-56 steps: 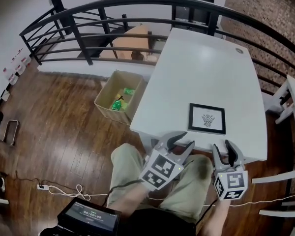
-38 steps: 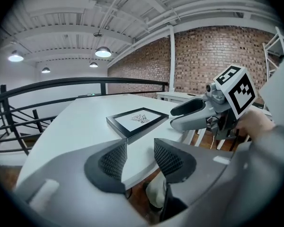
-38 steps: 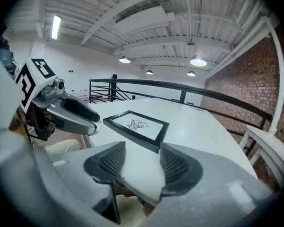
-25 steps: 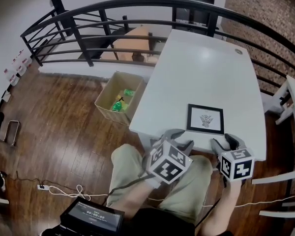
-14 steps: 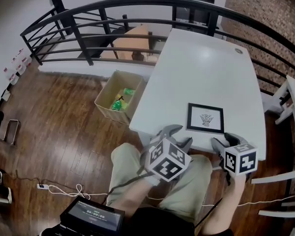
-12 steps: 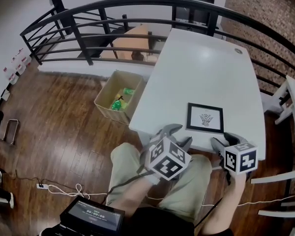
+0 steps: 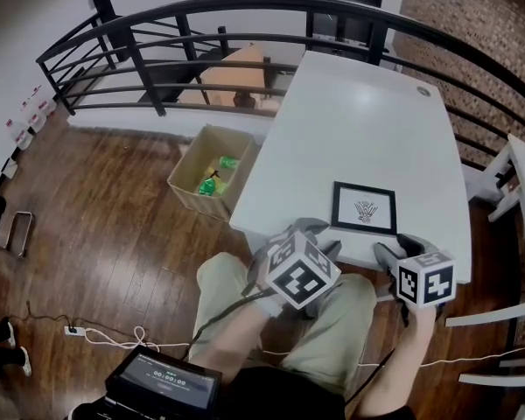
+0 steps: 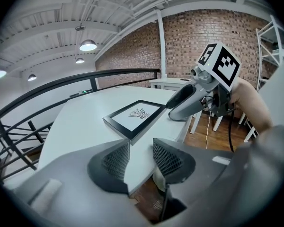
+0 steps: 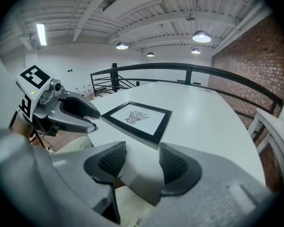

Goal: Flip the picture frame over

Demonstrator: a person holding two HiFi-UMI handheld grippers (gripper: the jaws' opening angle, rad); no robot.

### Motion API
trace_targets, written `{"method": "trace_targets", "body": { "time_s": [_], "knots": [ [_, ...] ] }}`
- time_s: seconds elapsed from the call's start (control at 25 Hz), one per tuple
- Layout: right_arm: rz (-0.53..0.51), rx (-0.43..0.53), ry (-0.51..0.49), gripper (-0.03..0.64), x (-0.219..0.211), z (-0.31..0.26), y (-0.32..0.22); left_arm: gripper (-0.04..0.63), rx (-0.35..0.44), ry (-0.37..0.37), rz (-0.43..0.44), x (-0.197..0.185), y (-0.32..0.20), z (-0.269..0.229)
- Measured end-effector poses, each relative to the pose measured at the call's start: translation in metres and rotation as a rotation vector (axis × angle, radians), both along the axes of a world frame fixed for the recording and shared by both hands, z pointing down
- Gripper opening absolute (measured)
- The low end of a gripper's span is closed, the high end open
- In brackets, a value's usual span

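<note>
Head view: a black picture frame lies face up on the white table, near its front edge. The left gripper and right gripper hover at that edge, just short of the frame.
Left gripper view: the jaws are apart, having just been closing, with nothing between them. The frame lies ahead.
Right gripper view: the jaws are apart and empty. The frame lies ahead, untouched.

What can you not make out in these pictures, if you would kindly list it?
- Back of the picture frame: hidden in every view; it lies print-up on the table.
- Green items in the cardboard box: too small in the head view to identify.
- Screen at the head view's bottom edge: text too small to read.
- White furniture at the head view's right edge: cut off.
</note>
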State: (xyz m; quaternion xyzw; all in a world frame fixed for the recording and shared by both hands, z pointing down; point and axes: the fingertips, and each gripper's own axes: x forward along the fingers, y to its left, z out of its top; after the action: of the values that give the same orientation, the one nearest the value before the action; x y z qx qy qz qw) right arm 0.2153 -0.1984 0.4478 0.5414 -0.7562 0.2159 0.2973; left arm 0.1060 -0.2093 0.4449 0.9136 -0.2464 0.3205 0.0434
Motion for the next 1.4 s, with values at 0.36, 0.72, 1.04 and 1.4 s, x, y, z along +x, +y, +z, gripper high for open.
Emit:
{"method": "trace_targets", "body": {
  "time_s": [0.36,0.72,1.04,1.4],
  "knots": [
    [-0.01,0.003,0.002,0.208,0.0,0.002,0.001,0.16,-0.023,-0.023,0.018,0.004,-0.001,0.002],
    [-0.039,0.059,-0.003,0.202,-0.002,-0.003,0.006,0.163,0.011,-0.005,-0.006,0.003,0.001,0.001],
    [-0.055,0.123,0.03,0.202,-0.007,-0.003,0.016,0.162,0.025,0.013,0.005,-0.003,0.012,-0.001],
    [-0.053,0.157,0.022,0.201,-0.013,-0.002,0.032,0.163,-0.029,0.123,-0.02,-0.012,0.022,-0.001]
  ]
}}
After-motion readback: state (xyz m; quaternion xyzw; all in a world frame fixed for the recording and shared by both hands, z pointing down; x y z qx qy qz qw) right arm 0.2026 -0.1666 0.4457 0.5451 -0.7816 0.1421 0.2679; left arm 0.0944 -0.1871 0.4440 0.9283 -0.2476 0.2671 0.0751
